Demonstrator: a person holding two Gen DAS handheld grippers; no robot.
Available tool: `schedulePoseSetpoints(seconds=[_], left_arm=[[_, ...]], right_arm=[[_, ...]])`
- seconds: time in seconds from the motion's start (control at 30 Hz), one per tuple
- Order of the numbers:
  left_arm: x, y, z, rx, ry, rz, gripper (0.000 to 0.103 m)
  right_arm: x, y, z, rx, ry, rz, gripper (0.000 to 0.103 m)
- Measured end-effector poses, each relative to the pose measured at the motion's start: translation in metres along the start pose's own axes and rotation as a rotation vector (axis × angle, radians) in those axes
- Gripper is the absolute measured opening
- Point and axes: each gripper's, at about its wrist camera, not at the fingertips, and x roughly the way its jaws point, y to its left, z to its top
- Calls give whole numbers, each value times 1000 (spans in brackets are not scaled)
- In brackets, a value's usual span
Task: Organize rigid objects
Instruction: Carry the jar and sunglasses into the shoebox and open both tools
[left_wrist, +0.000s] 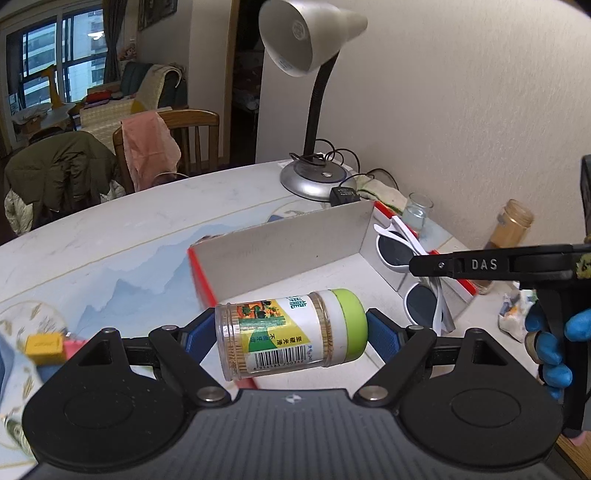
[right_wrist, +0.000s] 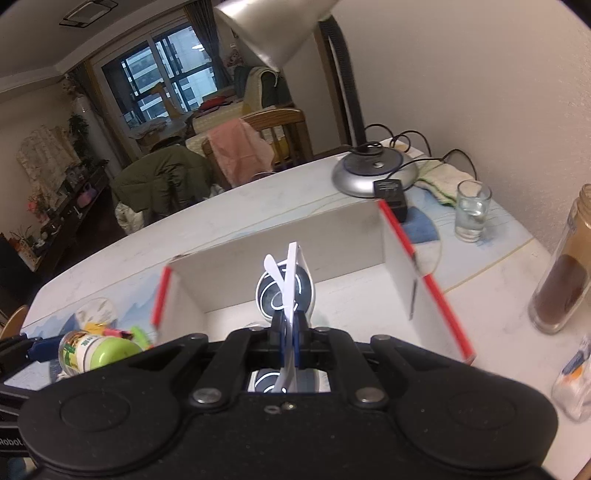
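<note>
We hold the toothpick jar end to end in the left gripper above the near left wall of the box; the right gripper pinches the white sunglasses over the box floor. We should lower both gently, apart, before letting go.

Green-lidded toothpick jar, white sunglasses, red-edged white box

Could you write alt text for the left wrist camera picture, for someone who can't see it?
The left hand-held gripper grips a toothpick jar with a green lid sideways, end to end, above an open white box with red edges. At right, the right hand-held gripper holds white sunglasses over the box. A desk lamp stands behind on the table.
</note>
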Motion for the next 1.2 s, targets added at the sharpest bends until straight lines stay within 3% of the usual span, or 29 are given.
schedulePoseSetpoints(seconds=[0.43, 0.73, 1.2], left_arm=[[100, -8, 37, -1, 96, 73, 85], [158, -2, 43, -21, 210, 100, 85], [205, -8, 39, -3, 335, 135, 85]], right_arm=[[55, -40, 8, -61, 89, -29, 4], [84, -33, -8, -138, 195, -46, 4], [99, -30, -15, -168, 263, -31, 4]])
